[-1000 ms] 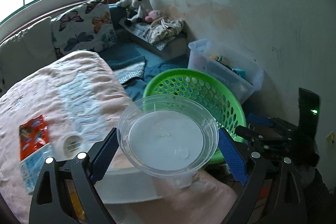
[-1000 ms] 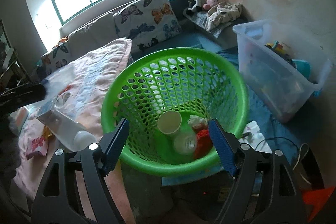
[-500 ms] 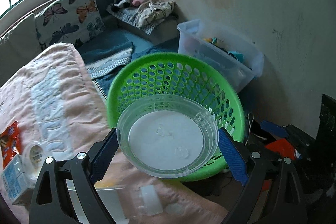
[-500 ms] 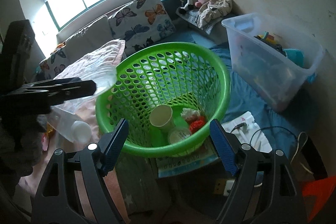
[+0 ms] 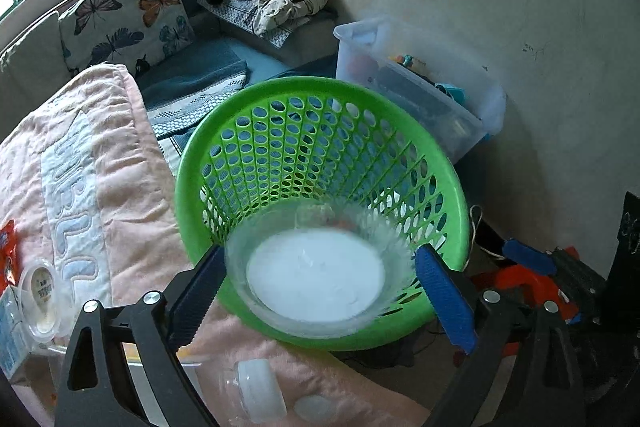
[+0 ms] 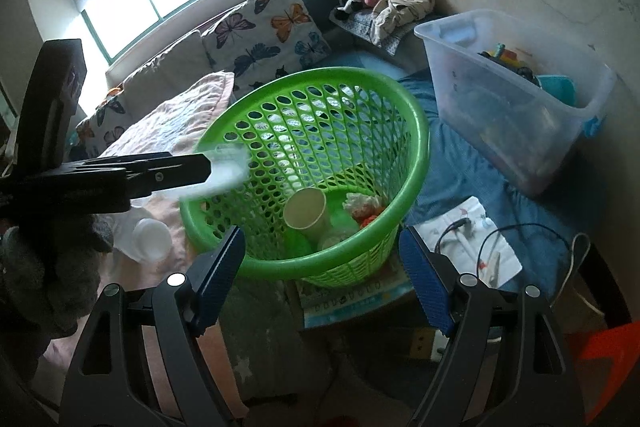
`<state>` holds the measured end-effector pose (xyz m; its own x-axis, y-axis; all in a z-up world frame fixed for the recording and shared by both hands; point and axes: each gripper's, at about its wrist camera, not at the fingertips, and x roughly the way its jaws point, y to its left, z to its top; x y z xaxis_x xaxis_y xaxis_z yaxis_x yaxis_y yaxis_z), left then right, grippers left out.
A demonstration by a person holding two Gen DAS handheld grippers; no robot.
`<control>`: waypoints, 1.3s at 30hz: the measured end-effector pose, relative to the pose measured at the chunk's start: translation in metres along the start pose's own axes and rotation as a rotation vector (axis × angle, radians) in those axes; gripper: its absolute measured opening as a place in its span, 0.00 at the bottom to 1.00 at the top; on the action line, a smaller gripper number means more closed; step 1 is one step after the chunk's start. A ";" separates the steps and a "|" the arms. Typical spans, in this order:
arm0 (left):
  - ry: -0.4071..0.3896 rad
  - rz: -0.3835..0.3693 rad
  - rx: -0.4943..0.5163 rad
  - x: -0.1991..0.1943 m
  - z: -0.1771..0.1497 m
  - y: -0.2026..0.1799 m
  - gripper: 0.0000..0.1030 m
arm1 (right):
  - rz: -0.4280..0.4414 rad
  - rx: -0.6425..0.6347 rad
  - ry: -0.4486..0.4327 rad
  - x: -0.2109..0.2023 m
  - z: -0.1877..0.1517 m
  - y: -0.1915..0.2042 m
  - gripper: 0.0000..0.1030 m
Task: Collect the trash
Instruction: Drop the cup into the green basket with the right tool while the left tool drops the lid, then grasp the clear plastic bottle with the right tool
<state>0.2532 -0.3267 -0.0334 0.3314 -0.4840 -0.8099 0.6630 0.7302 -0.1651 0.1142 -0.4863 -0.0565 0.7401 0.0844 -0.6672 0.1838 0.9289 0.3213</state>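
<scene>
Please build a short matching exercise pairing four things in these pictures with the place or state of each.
Things:
1. clear plastic bowl
2. paper cup
3. plastic bottle
4. right gripper

Places or states:
A. lying on the pink blanket
B. open, holding nothing
C. between the left gripper's fingers, over the near rim of the green basket
D. lying at the bottom of the green basket

Pairs: 1-C, 2-D, 3-A, 4-B
</scene>
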 end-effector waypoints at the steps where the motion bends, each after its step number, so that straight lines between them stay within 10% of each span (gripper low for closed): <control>1: -0.004 -0.009 -0.004 -0.002 -0.001 0.000 0.90 | 0.002 -0.001 -0.001 -0.001 0.000 0.001 0.77; 39: -0.246 0.149 -0.186 -0.184 -0.144 0.124 0.91 | 0.199 -0.255 0.035 0.010 -0.014 0.119 0.78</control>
<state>0.1780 -0.0774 0.0138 0.5824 -0.4509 -0.6764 0.4691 0.8660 -0.1733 0.1347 -0.3703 -0.0342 0.7219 0.2815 -0.6322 -0.1335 0.9530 0.2719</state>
